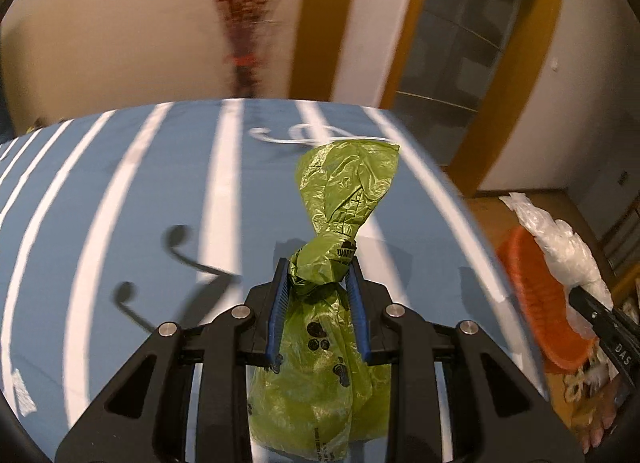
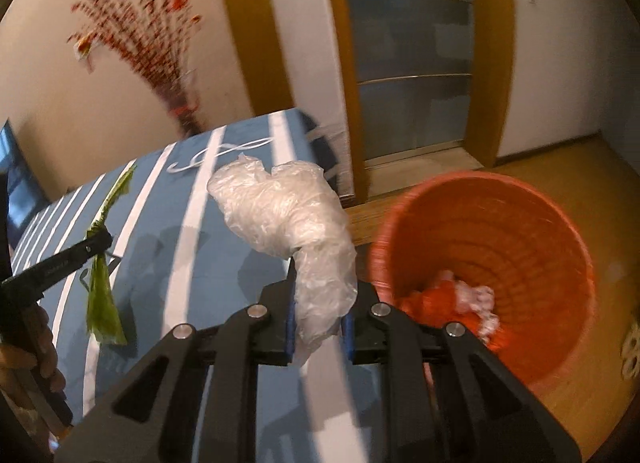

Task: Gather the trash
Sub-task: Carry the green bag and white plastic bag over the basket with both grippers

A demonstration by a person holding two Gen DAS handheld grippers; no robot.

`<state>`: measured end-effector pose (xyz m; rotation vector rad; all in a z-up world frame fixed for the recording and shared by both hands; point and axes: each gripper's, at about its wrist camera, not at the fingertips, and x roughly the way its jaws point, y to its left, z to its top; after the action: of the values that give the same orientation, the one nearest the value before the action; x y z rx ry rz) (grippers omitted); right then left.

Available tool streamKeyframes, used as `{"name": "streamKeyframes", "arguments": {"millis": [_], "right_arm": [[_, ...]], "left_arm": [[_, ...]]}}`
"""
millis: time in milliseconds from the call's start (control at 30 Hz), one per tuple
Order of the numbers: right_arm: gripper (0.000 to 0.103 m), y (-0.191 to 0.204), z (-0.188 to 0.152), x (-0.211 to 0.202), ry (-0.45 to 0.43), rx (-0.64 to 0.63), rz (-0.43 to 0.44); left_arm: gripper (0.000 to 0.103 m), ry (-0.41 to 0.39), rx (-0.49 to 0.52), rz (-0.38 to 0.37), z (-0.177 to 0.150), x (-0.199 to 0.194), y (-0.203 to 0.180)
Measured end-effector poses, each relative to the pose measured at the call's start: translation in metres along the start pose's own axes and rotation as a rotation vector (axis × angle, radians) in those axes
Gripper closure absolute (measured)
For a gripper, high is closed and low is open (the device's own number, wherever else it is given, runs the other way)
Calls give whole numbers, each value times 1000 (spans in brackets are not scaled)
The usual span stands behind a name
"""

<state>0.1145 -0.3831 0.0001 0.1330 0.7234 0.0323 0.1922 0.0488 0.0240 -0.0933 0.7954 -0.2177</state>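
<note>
- green bag [image 1: 320,295], knotted and printed with black paw marks, sits pinched between the blue pads of the left gripper [image 1: 318,275], held above the blue striped tablecloth [image 1: 120,203].
- clear plastic bag [image 2: 292,219], crumpled, is clamped in the right gripper [image 2: 320,291], just beside the rim of the orange bin [image 2: 480,255].
- orange bin stands on the wooden floor [image 2: 580,183] next to the table and already holds some scraps [image 2: 472,299].

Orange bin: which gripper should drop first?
Right. The right gripper, shut on the clear plastic bag, sits beside the orange bin. The left gripper holds the green bag over the table.
</note>
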Motion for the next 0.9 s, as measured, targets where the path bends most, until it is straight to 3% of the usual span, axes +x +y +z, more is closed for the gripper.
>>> {"name": "streamKeyframes", "arguments": {"millis": [467, 900], "right_arm": [[85, -111, -15, -49, -67, 146, -132], [85, -162, -17, -53, -97, 223, -175]], "left_arm": [[75, 42, 137, -168, -13, 5, -139], [75, 93, 201, -265, -21, 26, -210]]}}
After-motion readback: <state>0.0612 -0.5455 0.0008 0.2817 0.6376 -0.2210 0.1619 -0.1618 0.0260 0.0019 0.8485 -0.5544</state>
